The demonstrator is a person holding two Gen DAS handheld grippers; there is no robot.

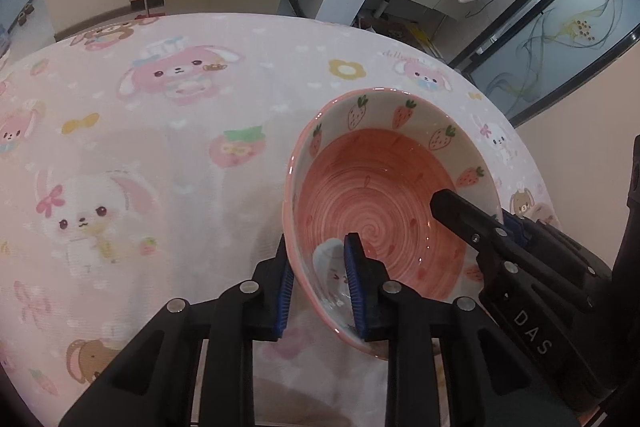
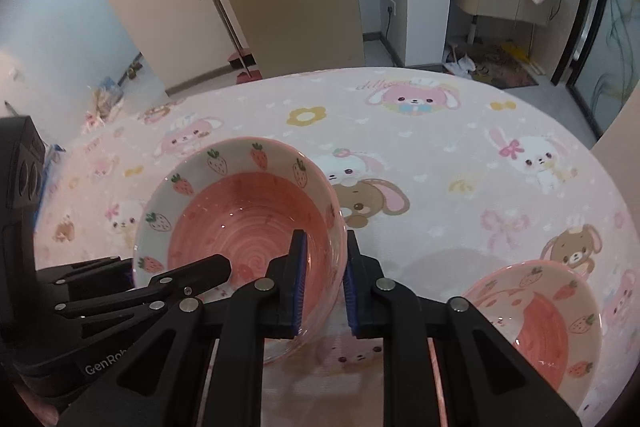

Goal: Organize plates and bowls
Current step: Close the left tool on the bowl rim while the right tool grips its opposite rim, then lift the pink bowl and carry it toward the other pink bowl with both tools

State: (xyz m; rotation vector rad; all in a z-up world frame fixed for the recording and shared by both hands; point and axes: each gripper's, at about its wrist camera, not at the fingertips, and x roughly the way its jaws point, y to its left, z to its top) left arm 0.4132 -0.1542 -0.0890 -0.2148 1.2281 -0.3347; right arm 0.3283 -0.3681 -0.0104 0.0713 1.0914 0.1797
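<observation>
Left wrist view: bowl [image 1: 384, 187] rim between left tool [image 1: 320, 291] pads (right tool [image 1: 472, 223] opposite).

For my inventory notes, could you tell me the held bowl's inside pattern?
Pink spiral centre, strawberries around a white rim band on the bowl; right wrist view.

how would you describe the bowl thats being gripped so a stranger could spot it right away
On the pink cartoon-animal tablecloth, find the two strawberry-print bowls with pink swirl insides. The gripped bowl sits to the left in the right wrist view. Unlike the other bowl, its rim is pinched by both the left gripper and right gripper.
</observation>
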